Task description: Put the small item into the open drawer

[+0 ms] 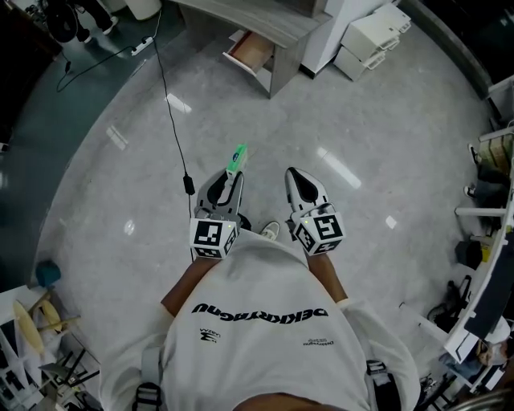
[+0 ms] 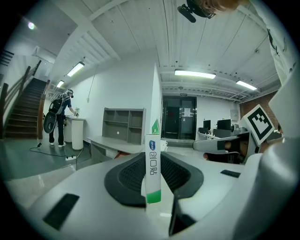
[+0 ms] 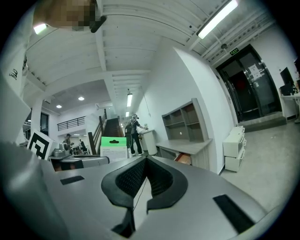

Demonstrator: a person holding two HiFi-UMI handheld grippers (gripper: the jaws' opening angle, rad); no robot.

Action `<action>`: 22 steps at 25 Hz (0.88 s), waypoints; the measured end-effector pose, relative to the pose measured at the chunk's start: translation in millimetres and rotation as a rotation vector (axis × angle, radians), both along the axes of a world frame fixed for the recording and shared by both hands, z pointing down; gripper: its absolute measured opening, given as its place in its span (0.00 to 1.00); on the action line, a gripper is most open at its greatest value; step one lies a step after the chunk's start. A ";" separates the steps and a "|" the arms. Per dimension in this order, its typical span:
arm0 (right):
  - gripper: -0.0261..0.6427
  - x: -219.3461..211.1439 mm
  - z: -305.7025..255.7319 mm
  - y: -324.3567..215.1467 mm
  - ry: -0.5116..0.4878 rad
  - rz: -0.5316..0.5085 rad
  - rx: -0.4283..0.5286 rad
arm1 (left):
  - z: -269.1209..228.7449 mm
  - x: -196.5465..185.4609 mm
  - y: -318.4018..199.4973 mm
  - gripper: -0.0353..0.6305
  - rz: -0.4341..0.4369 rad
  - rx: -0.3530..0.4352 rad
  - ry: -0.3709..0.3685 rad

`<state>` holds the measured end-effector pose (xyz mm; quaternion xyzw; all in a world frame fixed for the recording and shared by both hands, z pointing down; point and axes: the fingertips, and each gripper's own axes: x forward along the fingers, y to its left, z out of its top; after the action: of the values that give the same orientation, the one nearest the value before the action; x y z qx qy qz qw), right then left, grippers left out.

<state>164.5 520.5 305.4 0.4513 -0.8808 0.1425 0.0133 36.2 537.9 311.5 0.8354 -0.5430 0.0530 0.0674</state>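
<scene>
The small item is a slim white box with a green tip [image 1: 236,159]. It stands upright between the pads of my left gripper [image 1: 229,178], which is shut on it. In the left gripper view the box [image 2: 153,159] rises straight up between the dark pads. My right gripper [image 1: 295,174] hangs beside the left one, shut and with nothing in it; its pads [image 3: 159,176] meet at the tip. The open drawer [image 1: 251,50] sticks out of a grey desk [image 1: 265,20] far ahead across the floor. The right gripper view also shows this drawer [image 3: 183,158], under the desk top.
A black cable [image 1: 173,104] runs over the floor toward the left gripper. White cabinets [image 1: 371,38] stand right of the desk. Grey shelves [image 2: 123,124] sit on the desk. A person [image 2: 60,119] stands far off by a white stand, near stairs [image 2: 26,105]. Clutter lines the right side [image 1: 482,241].
</scene>
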 end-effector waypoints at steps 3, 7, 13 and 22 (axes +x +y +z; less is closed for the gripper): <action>0.08 -1.4 3.1 -5.3 0.008 -0.002 -0.015 | 3.6 -0.5 -3.2 0.21 -0.007 -0.018 -0.001; 0.08 -2.9 8.8 -18.2 0.021 0.006 -0.019 | 10.5 0.2 -17.1 0.21 0.001 -0.026 -0.004; 0.08 -19.1 24.7 -83.1 0.050 -0.004 -0.030 | 27.0 -14.2 -86.0 0.21 0.000 -0.036 0.028; 0.08 -59.5 24.0 -235.4 0.076 0.022 -0.032 | 31.0 -54.5 -244.8 0.21 0.027 -0.046 0.037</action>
<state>105.0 285.1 329.5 0.4656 -0.8724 0.1395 0.0523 -18.4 293.1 342.4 0.8418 -0.5288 0.0512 0.0960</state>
